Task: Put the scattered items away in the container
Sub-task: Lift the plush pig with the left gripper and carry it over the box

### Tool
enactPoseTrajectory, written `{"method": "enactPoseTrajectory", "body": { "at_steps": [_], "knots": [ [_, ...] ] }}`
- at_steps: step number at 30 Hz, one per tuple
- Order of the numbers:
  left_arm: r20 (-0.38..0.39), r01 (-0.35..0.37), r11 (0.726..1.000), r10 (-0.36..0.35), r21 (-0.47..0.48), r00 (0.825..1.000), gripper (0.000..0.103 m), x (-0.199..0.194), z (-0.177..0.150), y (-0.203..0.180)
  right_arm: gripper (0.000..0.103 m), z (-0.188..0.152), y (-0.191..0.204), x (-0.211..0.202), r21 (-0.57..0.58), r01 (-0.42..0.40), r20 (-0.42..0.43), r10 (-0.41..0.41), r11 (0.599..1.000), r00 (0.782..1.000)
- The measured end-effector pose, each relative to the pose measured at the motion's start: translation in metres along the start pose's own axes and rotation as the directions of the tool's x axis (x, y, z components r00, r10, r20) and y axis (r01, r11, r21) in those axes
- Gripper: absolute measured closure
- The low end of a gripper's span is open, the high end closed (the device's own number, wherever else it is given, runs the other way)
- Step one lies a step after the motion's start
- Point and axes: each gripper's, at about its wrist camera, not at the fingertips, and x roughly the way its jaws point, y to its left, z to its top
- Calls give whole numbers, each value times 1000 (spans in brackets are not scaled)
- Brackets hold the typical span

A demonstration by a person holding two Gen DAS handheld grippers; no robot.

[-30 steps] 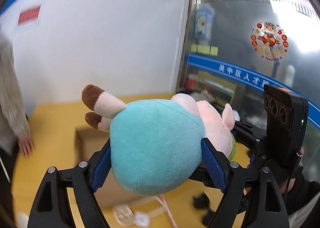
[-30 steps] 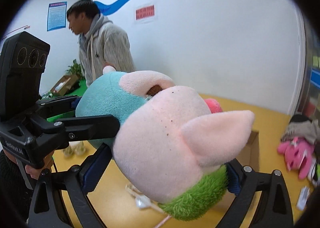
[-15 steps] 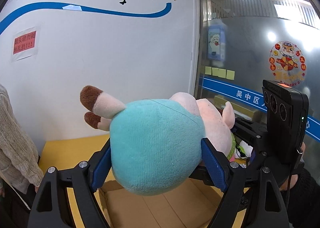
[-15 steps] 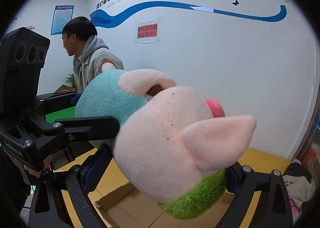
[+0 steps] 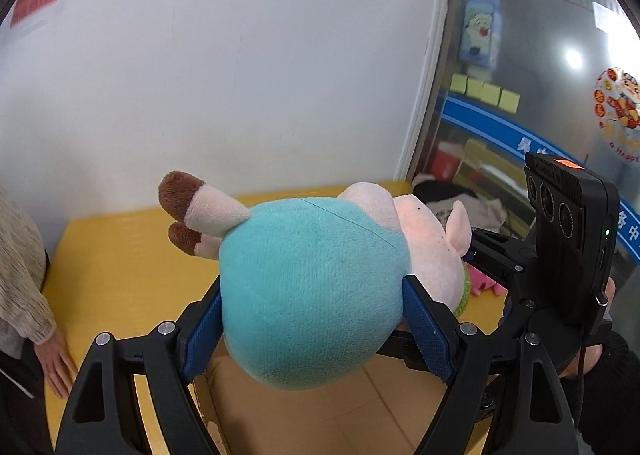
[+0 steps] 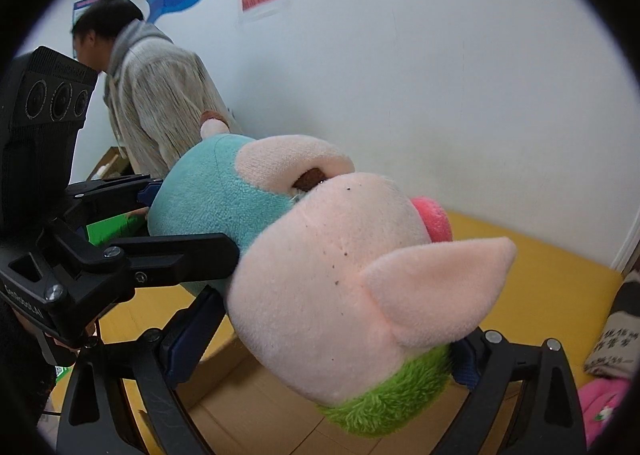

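**Plush pig carried over the open box by both grippers**

Both grippers have travelled across the room with the toy since the earlier frames: a second ago the cardboard box sat closed-looking and off to one side on the yellow table, and it now lies directly beneath, its brown inside filling the bottom of both views.

The left gripper (image 5: pixel 312 319) clamps the plush pig (image 5: pixel 316 287) by its teal body, blue pads (image 5: pixel 426 335) pressed into the fabric on both sides with the jaws spread wide around it. The pig's brown-tipped legs stick out to the upper left, and its pink head points toward the right gripper's black camera housing.

From the right wrist view, the right gripper (image 6: pixel 320 355) grips the same pig (image 6: pixel 328 287) at the head, where pink face meets green fuzzy collar; its pads are squeezed against the plush on either side, though the right-hand pad is mostly hidden behind the fur. A pink ear juts to the right.

The cardboard box (image 5: pixel 320 423) is open under the toy, which hangs above it without touching. The yellow table (image 5: pixel 120 255) runs to the white wall. A bystander in a beige sweater (image 6: pixel 160 103) stands at the left, one hand (image 5: pixel 58 363) resting on the table edge. A pink soft toy (image 5: pixel 482 285) lies on the table at the right.
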Motion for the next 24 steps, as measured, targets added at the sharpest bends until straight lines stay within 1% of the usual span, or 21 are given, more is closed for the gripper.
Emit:
{"method": "enactPoseTrajectory", "body": {
  "at_steps": [3,5,9,12,16,18,19,20,22,24],
  "knots": [
    [-72,2,999,-5,-37,997,16,38,-25,24,6,-27,-10,41,42,-24,-62,26,999,998],
    [-121,3,998,-11,-63,993,16,61,-44,38,6,-48,-15,66,65,-38,-103,44,997,994],
    [-218,-4,994,-21,-114,976,16,102,-82,57,6,-90,-21,104,110,-52,-181,71,993,981],
    [-273,-11,991,-26,-131,962,16,124,-102,63,6,-117,-25,125,132,-52,-227,82,990,970],
    [-333,-31,988,-21,-149,943,16,146,-120,69,6,-134,-30,149,149,-54,-268,93,987,959],
    [-367,-49,987,-10,-152,930,16,155,-129,73,6,-142,-28,157,146,-52,-288,92,988,953],
    [-374,-60,985,-4,-159,928,14,158,-131,75,6,-146,-27,161,142,-49,-295,89,989,951],
    [-365,-72,983,6,-168,931,12,158,-133,78,5,-148,-26,164,134,-44,-291,82,990,953],
    [-348,-82,980,13,-184,938,11,154,-134,86,0,-141,-19,171,137,-41,-274,78,990,959],
    [-335,-96,976,25,-197,942,10,151,-134,89,0,-138,-21,170,153,-45,-272,86,987,959]
  ]
}}
